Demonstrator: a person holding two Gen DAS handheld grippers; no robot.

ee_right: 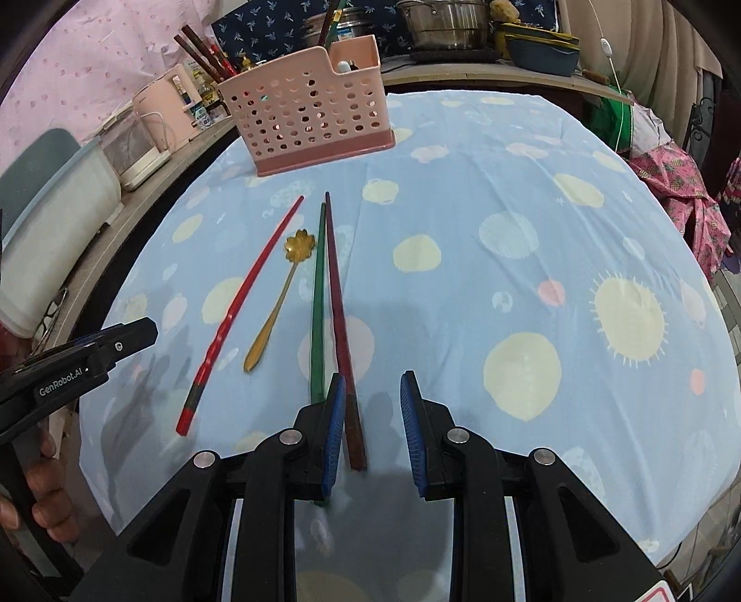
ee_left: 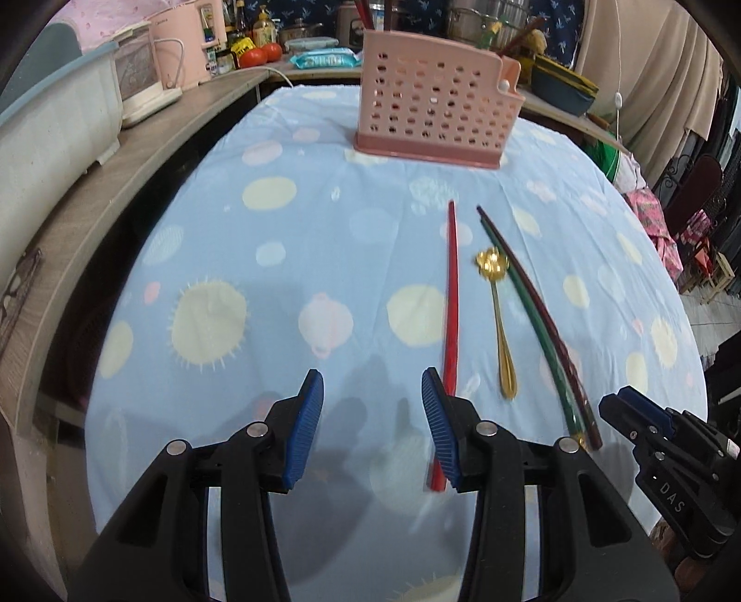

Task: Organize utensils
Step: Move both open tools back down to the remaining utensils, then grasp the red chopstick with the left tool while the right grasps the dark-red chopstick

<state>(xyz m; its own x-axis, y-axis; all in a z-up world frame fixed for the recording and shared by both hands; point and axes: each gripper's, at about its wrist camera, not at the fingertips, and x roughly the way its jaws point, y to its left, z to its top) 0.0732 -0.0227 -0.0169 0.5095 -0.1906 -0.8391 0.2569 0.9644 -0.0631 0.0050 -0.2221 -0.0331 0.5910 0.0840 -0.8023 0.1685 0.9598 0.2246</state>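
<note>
On the blue dotted tablecloth [ee_left: 278, 231] lie a red chopstick [ee_left: 451, 296], a gold flower-bowl spoon [ee_left: 499, 319], a green chopstick [ee_left: 539, 333] and a dark red chopstick [ee_left: 553, 324], side by side. A pink perforated utensil holder [ee_left: 435, 111] stands at the far end. My left gripper [ee_left: 370, 421] hangs open just left of the red chopstick's near end, with nothing between its pads. In the right wrist view my right gripper [ee_right: 373, 426] is open above the dark red chopstick [ee_right: 340, 333]. That chopstick's near end shows in the gap beside the left pad [ee_right: 334, 430], unpressed. The green chopstick [ee_right: 317, 301] runs under that finger.
A wooden shelf [ee_left: 153, 153] borders the table's left side with a pink kettle [ee_left: 185, 41] and plastic bins [ee_left: 55, 125]. Pots [ee_right: 444, 23] and boxes crowd the back counter. A hand [ee_right: 46, 463] holds the left gripper [ee_right: 143, 331]. The cloth drops off at the right edge.
</note>
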